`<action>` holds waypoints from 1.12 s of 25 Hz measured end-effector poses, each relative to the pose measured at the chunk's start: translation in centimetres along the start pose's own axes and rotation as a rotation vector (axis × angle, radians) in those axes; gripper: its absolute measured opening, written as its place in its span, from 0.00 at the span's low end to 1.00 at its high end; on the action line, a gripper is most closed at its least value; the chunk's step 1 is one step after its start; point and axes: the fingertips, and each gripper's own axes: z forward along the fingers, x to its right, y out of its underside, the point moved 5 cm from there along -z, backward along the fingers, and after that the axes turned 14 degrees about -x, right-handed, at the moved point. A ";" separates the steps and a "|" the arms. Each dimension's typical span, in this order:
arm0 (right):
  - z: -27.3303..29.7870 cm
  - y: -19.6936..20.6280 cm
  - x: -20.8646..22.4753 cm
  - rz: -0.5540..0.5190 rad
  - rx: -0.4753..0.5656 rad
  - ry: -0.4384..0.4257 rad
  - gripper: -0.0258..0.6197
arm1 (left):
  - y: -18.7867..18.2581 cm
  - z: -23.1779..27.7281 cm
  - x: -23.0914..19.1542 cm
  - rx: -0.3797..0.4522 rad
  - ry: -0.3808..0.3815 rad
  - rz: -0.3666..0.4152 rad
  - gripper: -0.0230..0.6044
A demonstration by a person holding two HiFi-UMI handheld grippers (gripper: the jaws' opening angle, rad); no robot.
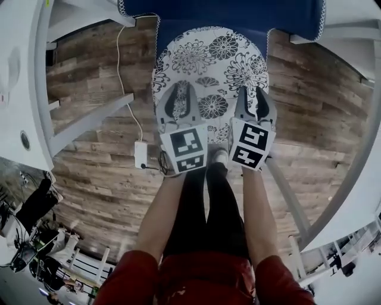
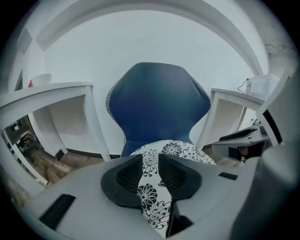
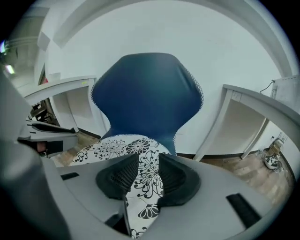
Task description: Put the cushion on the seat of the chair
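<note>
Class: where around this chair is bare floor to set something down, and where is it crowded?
Barest: wooden floor between the cushion and the white frame on the right. The left floor is crossed by a cable, a white box and a desk leg. Centre is crowded: left gripper and right gripper clamp the cushion.

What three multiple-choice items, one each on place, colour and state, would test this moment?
1. Where is the cushion? A: in a basket. B: over the chair seat. C: on a bed.
2. What colour is the chair? A: red. B: green. C: blue.
3. How are the left gripper jaws? A: shut on the cushion. B: wide apart, empty. C: shut on a cup.
Answers: 1 B, head view shows it above the blue seat; 2 C, its back is blue; 3 A, patterned fabric sits pinched between them.
</note>
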 end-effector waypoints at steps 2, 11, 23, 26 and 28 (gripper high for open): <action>-2.1 -0.9 -0.4 -0.021 0.027 -0.011 0.26 | -1.0 -1.9 0.3 0.025 0.003 0.001 0.21; -12.4 -5.5 0.6 -0.034 0.186 -0.022 0.26 | -6.1 -11.8 1.4 0.172 -0.006 0.006 0.21; -26.0 -10.1 1.2 -0.123 0.413 -0.039 0.26 | -10.8 -25.4 3.4 0.369 -0.044 0.033 0.21; -29.8 -10.6 1.6 -0.133 0.466 -0.037 0.26 | -11.8 -28.9 3.9 0.422 -0.050 0.040 0.21; -32.2 -10.8 2.0 -0.132 0.497 -0.039 0.26 | -12.2 -31.2 4.5 0.452 -0.053 0.042 0.21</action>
